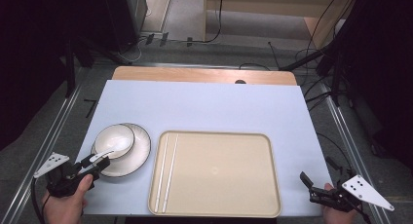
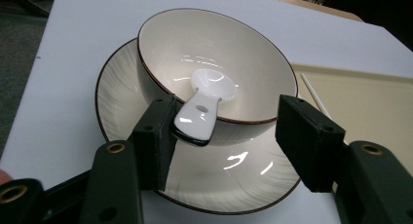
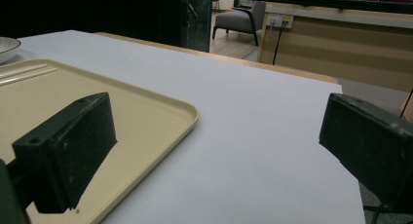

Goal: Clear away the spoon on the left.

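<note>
One camera looks down on my table from above; two ride close, both seeing the tray.

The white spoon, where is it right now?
In the high view, the white spoon sits at the table's left, in the bowl on the plate, left of the tray.

The table carries a pale blue-white sheet over a light wooden top, whose far edge shows bare; metal rails run along both sides of it; the floor beyond is grey, with black cables trailing across it; dark stands occupy the far left corner, and the far right corner lies in deep shadow; a long light-wood counter stands across the room; a grey armchair sits on a wooden floor beside it; overhead light falls evenly on the table, while the surroundings remain dim.
</note>
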`<act>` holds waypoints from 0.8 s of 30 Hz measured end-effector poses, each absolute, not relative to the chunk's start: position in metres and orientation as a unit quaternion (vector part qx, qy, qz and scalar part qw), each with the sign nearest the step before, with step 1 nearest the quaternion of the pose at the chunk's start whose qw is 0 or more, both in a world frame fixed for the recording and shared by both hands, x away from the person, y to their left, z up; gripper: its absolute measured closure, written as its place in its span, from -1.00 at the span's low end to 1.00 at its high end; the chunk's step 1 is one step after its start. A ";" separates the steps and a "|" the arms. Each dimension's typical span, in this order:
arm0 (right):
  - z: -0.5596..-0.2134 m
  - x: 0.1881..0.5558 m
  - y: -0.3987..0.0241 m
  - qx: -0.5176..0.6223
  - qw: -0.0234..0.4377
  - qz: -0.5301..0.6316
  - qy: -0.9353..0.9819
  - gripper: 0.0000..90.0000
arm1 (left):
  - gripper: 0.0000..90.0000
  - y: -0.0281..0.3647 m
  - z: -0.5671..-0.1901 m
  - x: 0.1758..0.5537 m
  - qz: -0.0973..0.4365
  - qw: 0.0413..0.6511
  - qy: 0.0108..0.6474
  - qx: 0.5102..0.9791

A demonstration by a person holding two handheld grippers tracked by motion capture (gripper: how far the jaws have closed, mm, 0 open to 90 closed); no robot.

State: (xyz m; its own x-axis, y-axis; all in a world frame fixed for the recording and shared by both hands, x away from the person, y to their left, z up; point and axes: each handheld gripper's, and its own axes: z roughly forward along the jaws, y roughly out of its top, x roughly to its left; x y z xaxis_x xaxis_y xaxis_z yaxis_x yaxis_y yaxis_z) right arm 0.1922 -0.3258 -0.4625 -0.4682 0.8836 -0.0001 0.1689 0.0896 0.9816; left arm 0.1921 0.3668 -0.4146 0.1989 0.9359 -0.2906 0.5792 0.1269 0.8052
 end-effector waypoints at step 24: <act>-0.463 0.192 -0.325 0.399 0.327 0.542 0.663 -1.00 | 0.58 0.390 -0.417 0.203 0.133 0.464 0.626 0.613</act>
State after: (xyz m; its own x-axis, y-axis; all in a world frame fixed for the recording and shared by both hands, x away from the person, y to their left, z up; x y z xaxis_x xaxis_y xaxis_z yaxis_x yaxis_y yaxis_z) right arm 0.1922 -0.3245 -0.4628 -0.4673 0.8841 -0.0020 0.1747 0.0945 0.9801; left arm 0.2035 0.3900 -0.4171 0.1819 0.8899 -0.4182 0.6435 0.2138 0.7350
